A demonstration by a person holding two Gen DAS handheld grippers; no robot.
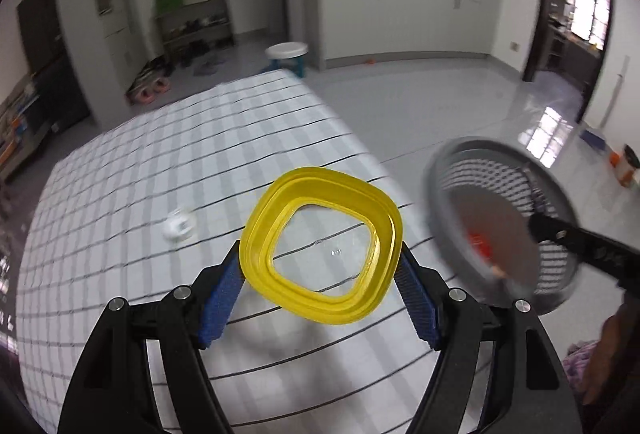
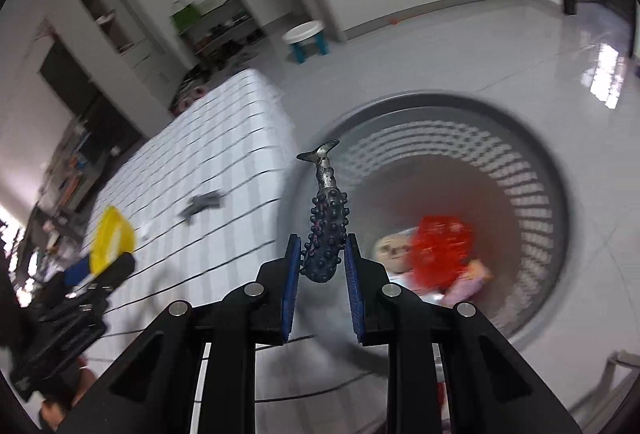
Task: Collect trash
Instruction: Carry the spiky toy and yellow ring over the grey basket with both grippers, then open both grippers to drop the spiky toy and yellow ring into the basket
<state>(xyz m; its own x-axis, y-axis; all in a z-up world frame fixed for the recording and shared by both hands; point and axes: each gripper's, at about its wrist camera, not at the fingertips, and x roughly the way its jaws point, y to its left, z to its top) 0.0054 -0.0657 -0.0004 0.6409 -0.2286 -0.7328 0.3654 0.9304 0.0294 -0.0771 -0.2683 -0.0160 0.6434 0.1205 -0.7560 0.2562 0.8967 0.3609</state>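
My left gripper (image 1: pixel 320 266) is shut on a yellow-rimmed clear lid (image 1: pixel 322 250) and holds it above the checked table (image 1: pixel 160 173). The lid also shows in the right wrist view (image 2: pixel 110 238). My right gripper (image 2: pixel 322 254) is shut on a dark knobbly rubber fish (image 2: pixel 326 230), tail up, held near the rim of the grey mesh bin (image 2: pixel 532 169). The bin (image 1: pixel 452 161) stands on the floor to the right of the table and holds a red item (image 2: pixel 440 246) and a pale round piece (image 2: pixel 390 250).
A small white scrap (image 1: pixel 178 226) lies on the table left of the lid. A dark scrap (image 2: pixel 202 203) lies on the table in the right wrist view. A white stool (image 1: pixel 286 53) stands beyond the table. Cabinets line the far wall.
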